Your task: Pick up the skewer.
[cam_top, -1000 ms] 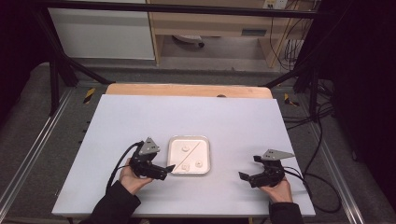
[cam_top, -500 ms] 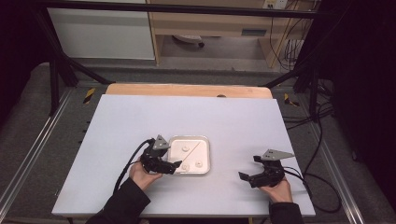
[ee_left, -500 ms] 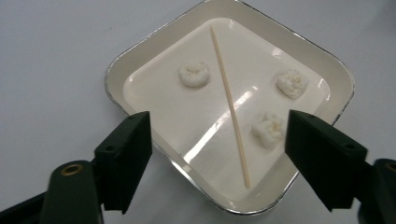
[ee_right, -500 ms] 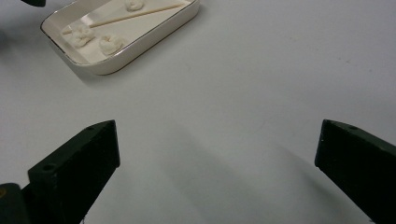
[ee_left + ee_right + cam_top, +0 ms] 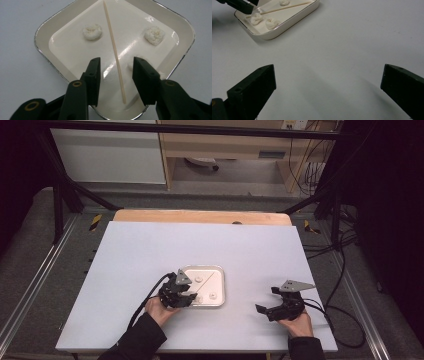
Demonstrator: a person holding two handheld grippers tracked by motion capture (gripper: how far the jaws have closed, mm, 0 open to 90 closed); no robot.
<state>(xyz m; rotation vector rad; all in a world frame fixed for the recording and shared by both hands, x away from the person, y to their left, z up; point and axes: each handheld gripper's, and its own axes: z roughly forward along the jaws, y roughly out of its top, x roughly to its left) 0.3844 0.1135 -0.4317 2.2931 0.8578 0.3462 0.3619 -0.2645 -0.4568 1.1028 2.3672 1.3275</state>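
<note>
Two claws work low in the frame: the left claw (image 5: pixel 117 75), jaws apart, straddles the wooden skewer (image 5: pixel 113 50) lying diagonally in the white tray (image 5: pixel 42 50) at centre, near its lower rim. Three white lumps (image 5: pixel 92 31) sit around it. The right claw (image 5: pixel 272 307), spread wide, hovers over bare bench (image 5: pixel 150 250) at lower right.

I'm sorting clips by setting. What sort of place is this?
Probably a lab or workshop recording bench, not a kitchen: a bare white table inside a black metal frame, loose cables on the floor, and a person working two handheld grippers near a small tray.
</note>
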